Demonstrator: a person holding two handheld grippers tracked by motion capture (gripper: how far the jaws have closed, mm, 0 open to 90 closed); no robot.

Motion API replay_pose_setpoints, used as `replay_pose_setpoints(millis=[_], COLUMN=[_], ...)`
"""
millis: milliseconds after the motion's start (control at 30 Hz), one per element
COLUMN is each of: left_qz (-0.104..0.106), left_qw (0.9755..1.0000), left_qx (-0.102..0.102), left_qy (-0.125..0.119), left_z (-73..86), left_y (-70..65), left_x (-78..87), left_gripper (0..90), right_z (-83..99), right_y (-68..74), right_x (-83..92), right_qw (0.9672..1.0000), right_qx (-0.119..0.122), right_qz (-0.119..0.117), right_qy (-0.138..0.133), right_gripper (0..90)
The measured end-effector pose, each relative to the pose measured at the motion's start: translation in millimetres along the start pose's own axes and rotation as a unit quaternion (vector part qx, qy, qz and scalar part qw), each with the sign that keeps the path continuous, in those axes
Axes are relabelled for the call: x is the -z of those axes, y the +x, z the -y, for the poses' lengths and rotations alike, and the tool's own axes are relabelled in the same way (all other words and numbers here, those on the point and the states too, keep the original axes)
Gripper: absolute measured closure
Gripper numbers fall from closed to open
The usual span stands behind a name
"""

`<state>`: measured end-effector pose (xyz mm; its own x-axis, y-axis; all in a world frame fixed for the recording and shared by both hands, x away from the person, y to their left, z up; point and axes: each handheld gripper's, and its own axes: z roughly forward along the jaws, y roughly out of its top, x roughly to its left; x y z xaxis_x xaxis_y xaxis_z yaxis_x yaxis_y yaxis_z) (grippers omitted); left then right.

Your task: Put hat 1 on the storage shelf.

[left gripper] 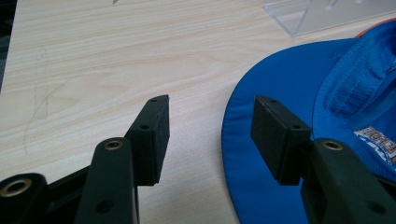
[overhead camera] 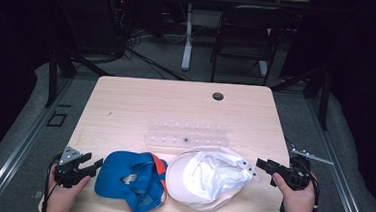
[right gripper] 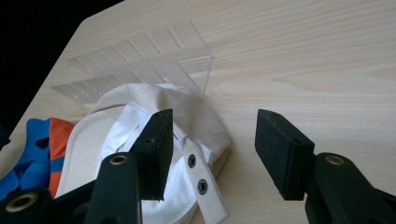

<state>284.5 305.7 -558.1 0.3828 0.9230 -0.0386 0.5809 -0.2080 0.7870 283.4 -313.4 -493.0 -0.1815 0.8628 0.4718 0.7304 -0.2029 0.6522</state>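
A blue cap with orange panels lies upside down at the table's front left. Beside it, to the right, lies a white cap, also upside down, its snap strap pointing right. My left gripper is open just left of the blue cap. In the left gripper view its jaws straddle the edge of the blue brim without touching it. My right gripper hangs open just right of the white cap. Its jaws stand wide above the white cap and strap, with nothing between them.
A clear acrylic rack stands behind the caps at mid-table, also seen as the rack and the rack. The wooden table has a dark cable hole near its far edge. A black chair stands beyond.
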Motion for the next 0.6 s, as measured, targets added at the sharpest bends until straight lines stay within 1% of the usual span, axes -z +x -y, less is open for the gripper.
replay_pose_setpoints(millis=[33, 67, 133, 167, 200, 233, 333, 367, 400, 433, 467, 500, 533, 567, 600], left_qz=[-0.001, -0.001, -0.001, -0.001, -0.001, -0.001, -0.001, 0.000, 0.000, 0.000, 0.000, 0.000, 0.000, 0.000, 0.000], left_qw=[1.0000, 1.0000, 1.0000, 1.0000, 1.0000, 1.0000, 1.0000, 1.0000, 1.0000, 1.0000, 1.0000, 1.0000, 1.0000, 1.0000, 1.0000], left_qx=[0.000, 0.000, 0.002, 0.002, 0.002, 0.002, 0.000, 0.000, -0.001, -0.001, 0.000, 0.000, -0.002, -0.002, -0.003], left_qy=[0.000, 0.000, -0.001, -0.001, 0.000, 0.000, 0.000, 0.000, 0.000, 0.000, 0.001, 0.001, 0.001, 0.002, 0.002], left_z=[0.0, 0.0, 0.1, 0.1, 0.1, 0.1, 0.1, 0.1, 0.1, 0.1, 0.2, 0.2, 0.3, 0.3, 0.3], left_y=[0.2, 0.2, 0.4, 0.4, 0.5, 0.5, 0.4, 0.3, 0.2, 0.1, -0.2, -0.2, -0.1, 0.0, -0.1], left_x=[0.2, 0.2, 0.7, 0.7, 0.7, 0.7, 0.6, 0.6, 0.6, 0.5, 0.3, 0.3, 0.1, 0.0, -0.2], left_gripper=[47.6, 47.6, 47.7, 47.7, 47.7, 47.7, 47.7, 47.9, 48.2, 48.1, 48.2, 48.2, 48.2, 48.2, 48.2], right_z=[-2.3, -2.3, -9.1, -9.1, -11.0, -14.6, -16.9, -18.3, -19.9, -20.1, -20.6, -20.6, -21.2, -21.2, -20.9], right_y=[1.6, 1.6, 6.9, 6.9, 8.2, 12.1, 14.3, 15.7, 17.0, 18.0, 18.8, 18.8, 19.0, 19.0, 19.3], right_x=[-0.7, -0.7, -1.8, -1.8, -2.7, -4.9, -7.2, -8.9, -11.3, -13.4, -14.6, -14.6, -17.6, -17.6, -20.9], right_qw=[1.0000, 1.0000, 0.9996, 0.9996, 0.9992, 0.9985, 0.9978, 0.9973, 0.9962, 0.9959, 0.9949, 0.9949, 0.9933, 0.9933, 0.9917], right_qx=[0.000, 0.000, 0.005, 0.005, 0.009, 0.014, 0.015, 0.014, 0.018, 0.018, 0.019, 0.019, 0.028, 0.028, 0.025], right_qz=[-0.001, -0.001, 0.002, 0.002, -0.001, -0.002, -0.005, -0.008, -0.008, -0.008, -0.005, -0.005, -0.003, -0.003, -0.001], right_qy=[0.006, 0.006, 0.029, 0.029, 0.038, 0.053, 0.064, 0.071, 0.085, 0.088, 0.099, 0.099, 0.112, 0.112, 0.126], right_gripper=[47.0, 47.0, 46.3, 46.3, 46.3, 45.9, 45.7, 45.6, 45.5, 45.5, 45.5, 45.5, 45.6, 45.6, 45.7])
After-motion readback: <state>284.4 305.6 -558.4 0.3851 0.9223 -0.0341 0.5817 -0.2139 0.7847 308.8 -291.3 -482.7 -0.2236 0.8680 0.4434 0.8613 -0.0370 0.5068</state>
